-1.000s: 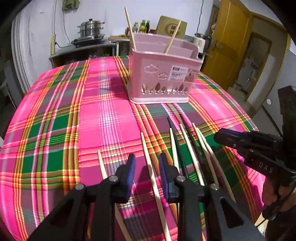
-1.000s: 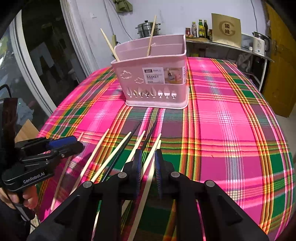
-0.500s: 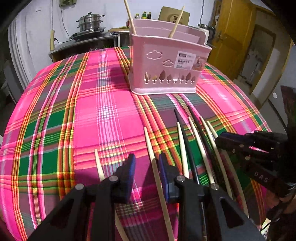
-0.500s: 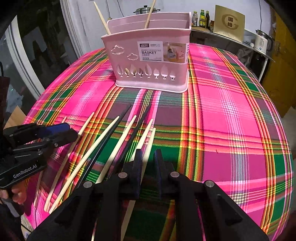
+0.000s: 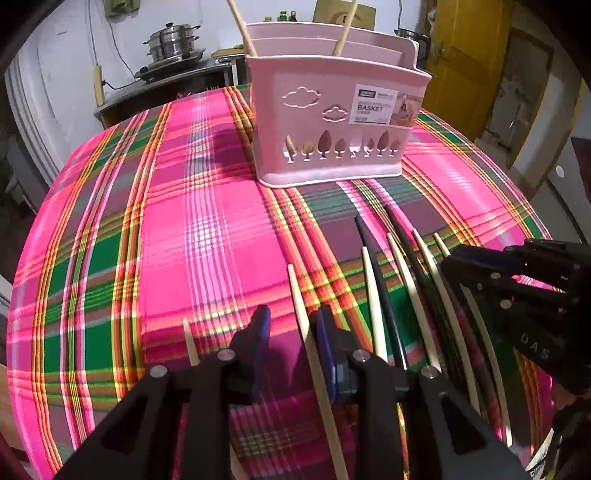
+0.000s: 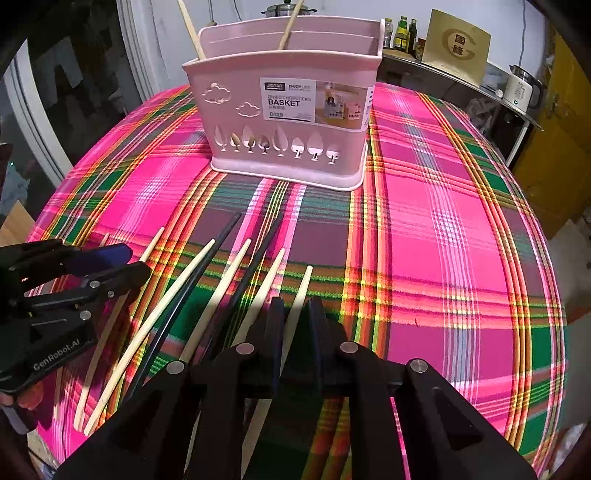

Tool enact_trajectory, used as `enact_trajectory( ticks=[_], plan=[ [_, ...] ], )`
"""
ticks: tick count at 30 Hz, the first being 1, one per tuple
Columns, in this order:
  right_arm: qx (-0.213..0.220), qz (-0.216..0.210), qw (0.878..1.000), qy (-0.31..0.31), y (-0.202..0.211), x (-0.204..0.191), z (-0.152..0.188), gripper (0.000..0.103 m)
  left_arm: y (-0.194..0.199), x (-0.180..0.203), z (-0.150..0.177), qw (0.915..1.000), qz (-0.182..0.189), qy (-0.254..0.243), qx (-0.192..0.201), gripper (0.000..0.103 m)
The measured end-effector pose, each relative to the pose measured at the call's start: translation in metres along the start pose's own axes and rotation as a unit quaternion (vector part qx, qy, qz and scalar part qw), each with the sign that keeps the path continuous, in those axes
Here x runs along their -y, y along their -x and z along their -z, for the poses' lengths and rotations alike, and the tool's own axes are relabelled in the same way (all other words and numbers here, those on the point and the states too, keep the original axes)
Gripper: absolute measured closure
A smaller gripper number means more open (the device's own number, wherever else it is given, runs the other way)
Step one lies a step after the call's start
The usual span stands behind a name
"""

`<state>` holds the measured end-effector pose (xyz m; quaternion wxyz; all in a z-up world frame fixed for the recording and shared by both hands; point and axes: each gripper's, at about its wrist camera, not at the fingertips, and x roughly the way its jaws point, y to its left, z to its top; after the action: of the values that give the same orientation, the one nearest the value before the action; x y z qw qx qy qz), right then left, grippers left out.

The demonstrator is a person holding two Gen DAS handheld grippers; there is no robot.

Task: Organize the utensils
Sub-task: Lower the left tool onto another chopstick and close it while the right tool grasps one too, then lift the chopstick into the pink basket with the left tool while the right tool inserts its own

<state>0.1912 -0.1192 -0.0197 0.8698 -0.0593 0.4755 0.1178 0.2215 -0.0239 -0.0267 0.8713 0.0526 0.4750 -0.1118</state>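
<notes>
Right claw (image 6: 293,314) astride chopstick (image 6: 301,291), kettle (image 6: 521,92) visible

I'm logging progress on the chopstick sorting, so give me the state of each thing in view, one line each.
Pink basket: upright on the tablecloth, two pale chopsticks standing in it.
Loose chopsticks: pale and black, lying flat, not yet sorted.
Left gripper: open, jaws astride a pale chopstick.
Right gripper: open narrowly, jaws astride another pale chopstick.
Tablecloth: spread flat.

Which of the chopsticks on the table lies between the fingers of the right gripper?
The pale chopstick at the right end of the row. Its tip pokes out between the right gripper fingers; the others lie to its left.
</notes>
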Motion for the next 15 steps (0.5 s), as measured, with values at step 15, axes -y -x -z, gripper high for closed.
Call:
enact_trajectory(
  ticks=[15],
  plan=[
    [0.014, -0.024, 1.000, -0.012, 0.008, 0.013, -0.007, 0.097, 0.000, -0.003, -0.011, 0.9996, 0.023, 0.013, -0.013, 0.097]
  ],
)
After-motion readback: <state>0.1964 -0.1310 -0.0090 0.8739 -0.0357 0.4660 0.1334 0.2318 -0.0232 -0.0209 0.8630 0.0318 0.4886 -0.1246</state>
